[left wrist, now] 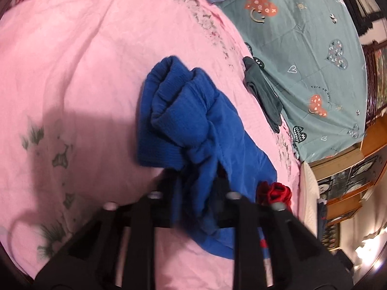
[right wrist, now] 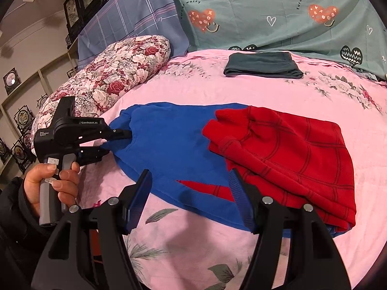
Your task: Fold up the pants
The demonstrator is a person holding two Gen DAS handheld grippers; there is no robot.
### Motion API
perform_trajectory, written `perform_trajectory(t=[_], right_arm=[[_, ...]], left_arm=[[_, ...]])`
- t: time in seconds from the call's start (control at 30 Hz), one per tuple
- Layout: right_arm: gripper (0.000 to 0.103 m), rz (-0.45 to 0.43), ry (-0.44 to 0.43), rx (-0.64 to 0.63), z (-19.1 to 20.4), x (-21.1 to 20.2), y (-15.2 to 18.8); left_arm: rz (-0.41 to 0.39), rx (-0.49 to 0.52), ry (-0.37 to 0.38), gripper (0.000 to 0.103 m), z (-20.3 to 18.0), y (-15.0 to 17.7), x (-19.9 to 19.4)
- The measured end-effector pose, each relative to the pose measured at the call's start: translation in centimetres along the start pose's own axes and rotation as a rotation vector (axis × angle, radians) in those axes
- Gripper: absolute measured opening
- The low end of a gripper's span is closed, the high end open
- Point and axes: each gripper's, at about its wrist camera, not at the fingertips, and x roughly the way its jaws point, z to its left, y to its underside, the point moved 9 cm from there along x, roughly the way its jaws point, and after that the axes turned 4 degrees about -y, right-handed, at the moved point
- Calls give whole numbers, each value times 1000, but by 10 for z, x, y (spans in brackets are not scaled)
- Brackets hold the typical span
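Observation:
The blue-and-red pants (right wrist: 174, 145) lie on the pink bedspread (right wrist: 217, 87), the red half (right wrist: 290, 152) folded over on the right. My left gripper (right wrist: 118, 140) is shut on the blue fabric at the pants' left end; in the left wrist view the bunched blue cloth (left wrist: 183, 120) rises from between its fingers (left wrist: 193, 188), with a bit of red (left wrist: 275, 191) to the right. My right gripper (right wrist: 191, 200) is open and empty, hovering over the near edge of the pants where blue meets red.
A folded dark grey garment (right wrist: 262, 64) lies at the far side of the pink spread, also in the left wrist view (left wrist: 263, 91). A floral pillow (right wrist: 108, 77) lies far left. A teal heart-print sheet (right wrist: 278, 12) covers the back. Wooden furniture (left wrist: 350, 169) stands beside the bed.

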Motion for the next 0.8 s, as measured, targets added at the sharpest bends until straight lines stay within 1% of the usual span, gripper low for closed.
perform_trajectory(t=[0.2,0.27,0.37,0.43,0.5,0.53,0.57,0.63,0.67,0.73,0.77,0.8], right_arm=[[66,-15,13,24,-8,-5,1],[66,-21,18,36,-13,-7,1],[66,-40,24,49,-20,-13,-2],[66,-68,26,72,-29,-23,-4],[66,-111,33,106,-43,-38,-10],[66,-137,41,123,-50,-46,-14],[66,-177,56,151,-63,-60,-19],[66,-242,86,201,-84,-86,-25],[66,-279,109,232,-99,-103,-27],[66,-317,149,269,-121,-125,-25],[66,-326,173,292,-134,-135,-22],[66,-320,187,316,-145,-140,-17]], left_arm=[[-71,48,4,9,-16,-6,-14],[-99,83,-5,9,-26,-8,-19],[-144,182,-14,9,-53,-7,-29],[-152,255,1,9,-80,-2,-32],[-146,340,33,8,-116,8,-33],[-138,389,51,8,-137,15,-31],[-127,455,79,8,-164,28,-29],[-95,576,125,8,-207,58,-22],[-65,661,158,8,-233,84,-16],[5,790,188,8,-264,131,1],[45,839,184,9,-271,150,13],[105,895,168,9,-275,174,31]])
